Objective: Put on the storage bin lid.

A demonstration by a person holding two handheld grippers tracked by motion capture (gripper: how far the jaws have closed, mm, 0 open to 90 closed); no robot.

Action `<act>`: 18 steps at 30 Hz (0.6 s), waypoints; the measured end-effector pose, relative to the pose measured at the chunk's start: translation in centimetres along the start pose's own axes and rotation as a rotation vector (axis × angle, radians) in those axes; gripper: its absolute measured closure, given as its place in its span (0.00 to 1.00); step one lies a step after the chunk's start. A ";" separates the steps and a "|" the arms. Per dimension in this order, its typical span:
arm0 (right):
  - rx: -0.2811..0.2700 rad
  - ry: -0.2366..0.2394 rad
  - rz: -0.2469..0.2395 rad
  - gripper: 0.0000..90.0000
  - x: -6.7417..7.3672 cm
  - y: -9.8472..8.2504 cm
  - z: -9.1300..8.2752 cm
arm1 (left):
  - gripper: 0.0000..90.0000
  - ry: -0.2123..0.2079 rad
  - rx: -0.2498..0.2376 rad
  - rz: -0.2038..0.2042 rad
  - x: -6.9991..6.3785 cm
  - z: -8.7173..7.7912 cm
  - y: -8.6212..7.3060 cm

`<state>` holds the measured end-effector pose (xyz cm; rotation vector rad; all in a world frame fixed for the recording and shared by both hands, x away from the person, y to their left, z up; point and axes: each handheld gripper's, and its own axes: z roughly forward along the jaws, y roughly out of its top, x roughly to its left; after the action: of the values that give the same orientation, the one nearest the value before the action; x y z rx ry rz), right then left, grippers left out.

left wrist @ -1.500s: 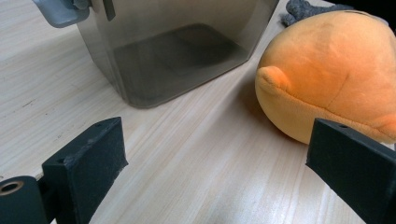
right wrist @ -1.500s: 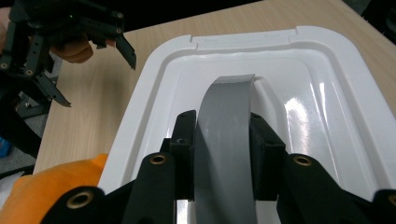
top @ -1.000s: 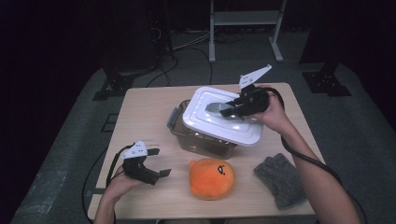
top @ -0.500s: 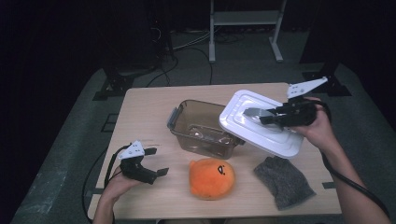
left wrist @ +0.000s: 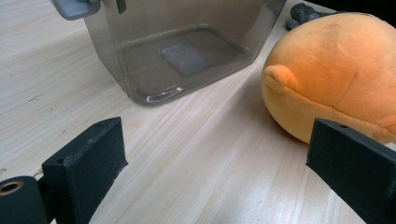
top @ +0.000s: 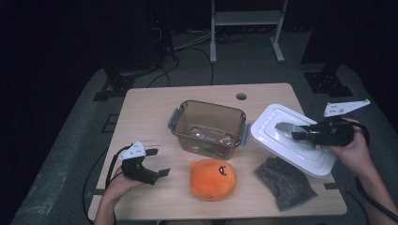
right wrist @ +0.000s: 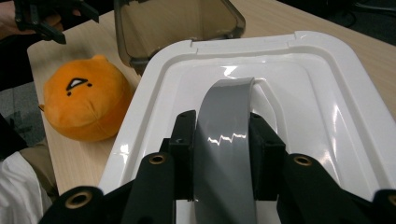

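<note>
Swinging off the clear bin (top: 209, 127), my right gripper (top: 300, 136) has carried the white lid (top: 291, 140), clamped by its grey handle (right wrist: 227, 140), over the table's (top: 150, 117) right edge to free the opening, while my left gripper (top: 157, 161) waits wide open near the orange plush (top: 212, 179).

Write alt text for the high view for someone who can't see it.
The right gripper holds a white lid by its grey handle, beside an open bin. An orange plush and grey cloth lie in front; the left gripper waits open.

Glossy white plastic lid (right wrist: 289, 93), light wood table (top: 150, 108)
</note>
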<state>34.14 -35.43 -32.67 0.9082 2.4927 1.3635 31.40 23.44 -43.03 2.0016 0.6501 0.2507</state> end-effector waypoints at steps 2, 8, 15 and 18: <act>0.006 -0.011 0.013 0.74 -0.2 -0.9 -0.2 | 0.04 0.000 0.000 0.000 0.0 0.0 0.0; 0.015 -0.007 0.060 0.74 -0.7 -3.9 0.5 | 0.04 0.006 -0.005 0.001 0.0 -0.2 0.0; 0.043 0.014 0.098 0.74 -1.0 -6.6 2.7 | 0.04 0.004 -0.004 0.003 0.1 -0.2 0.0; 0.045 0.021 0.115 0.74 -1.1 -7.5 3.6 | 0.04 -0.001 -0.004 0.000 0.1 -0.1 -0.1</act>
<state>33.23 -36.53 -40.98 1.0680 2.5315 1.3624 31.39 23.61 -43.01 1.9977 0.6485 0.2513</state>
